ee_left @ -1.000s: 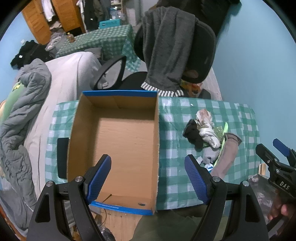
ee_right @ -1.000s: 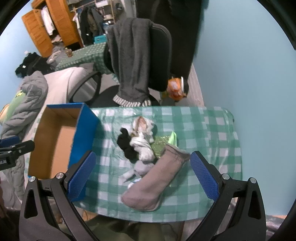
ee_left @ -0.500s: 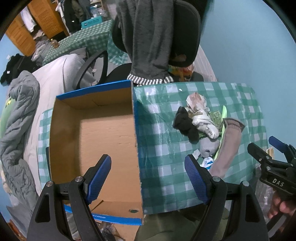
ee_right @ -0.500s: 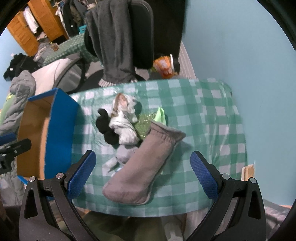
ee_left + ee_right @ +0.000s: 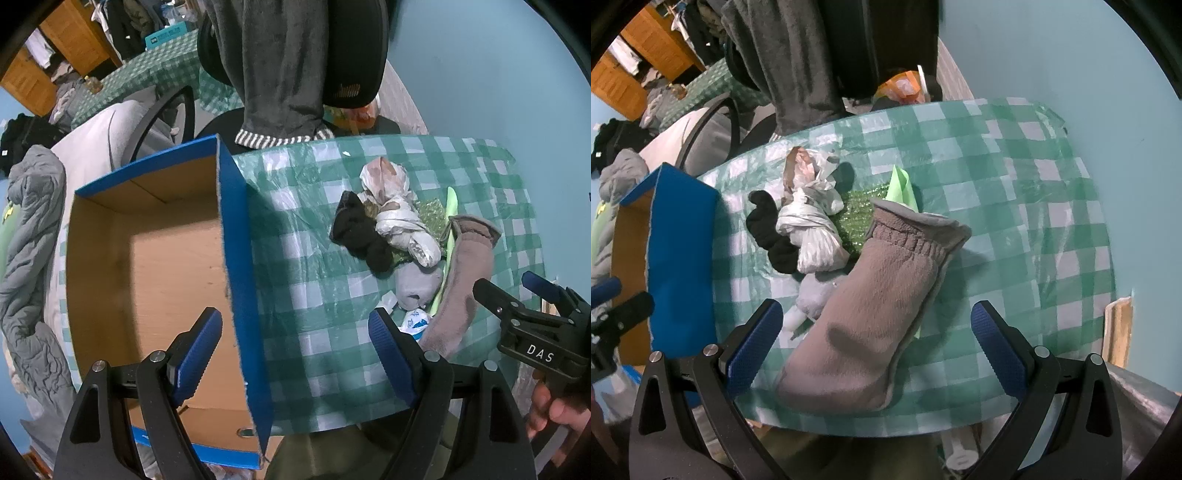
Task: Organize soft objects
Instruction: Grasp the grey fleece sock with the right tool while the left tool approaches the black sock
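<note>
Soft pile, left wrist view: heap of soft objects [image 5: 399, 236] lies on the green-and-white checked tablecloth [image 5: 306, 280], well right of the blue-sided open cardboard box [image 5: 166, 280].
Left gripper [image 5: 295, 343]: jaws wide apart, empty, straddling the box's right wall.
Risk here: a drop could clip that wall and shove the box.
Right wrist view: fuzzy grey-brown fleece sock [image 5: 875, 314] lies on top, toe near the table's front edge.
Right gripper [image 5: 877, 345]: spread wide, holding nothing, bracketing the sock.
Risk here: a shallow pinch may slip off the fleece, or snag the knotted white plastic bag [image 5: 812, 229] or the light green sheet [image 5: 903, 186].
</note>
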